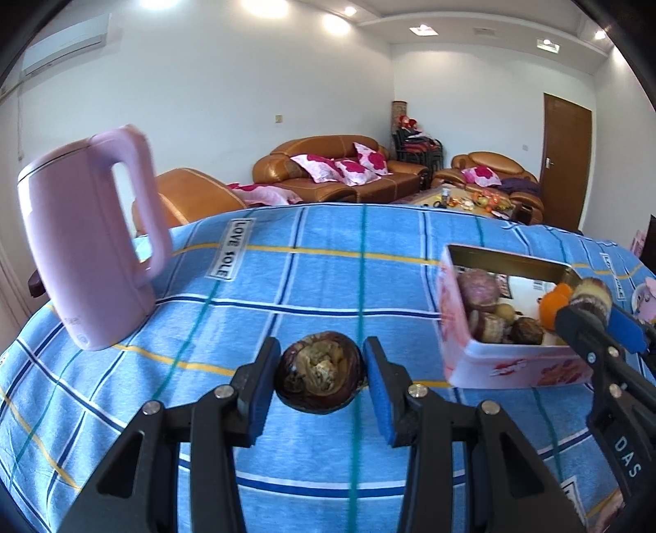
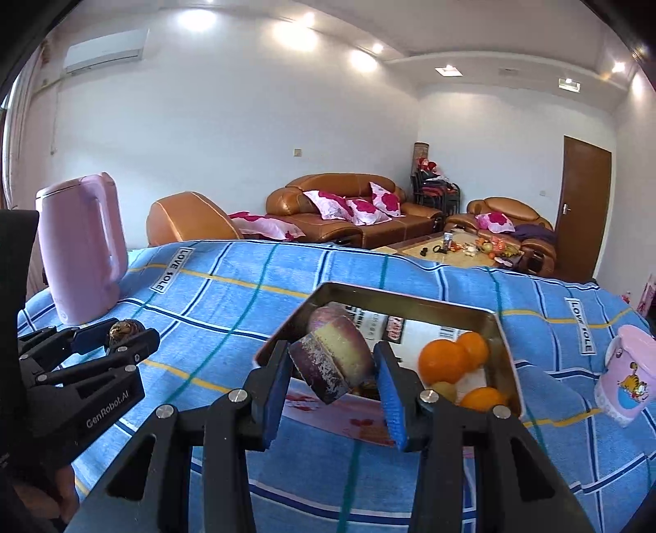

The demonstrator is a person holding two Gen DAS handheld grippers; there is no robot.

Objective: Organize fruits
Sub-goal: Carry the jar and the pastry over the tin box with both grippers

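Fruit gripped by both grippers.
Brown wrinkled fruit is clamped between left gripper jaws; purple-yellow fruit between right gripper jaws; oranges seen clearly only from the right wrist.

I see white walls and recessed ceiling lights. Brown leather sofas face a wooden door.

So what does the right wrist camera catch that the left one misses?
Only the right view shows the pink cartoon cup and a good look at the oranges. Only the left view shows the dark round fruit close up in the left gripper. Both show the tin box, pink kettle and checked cloth.
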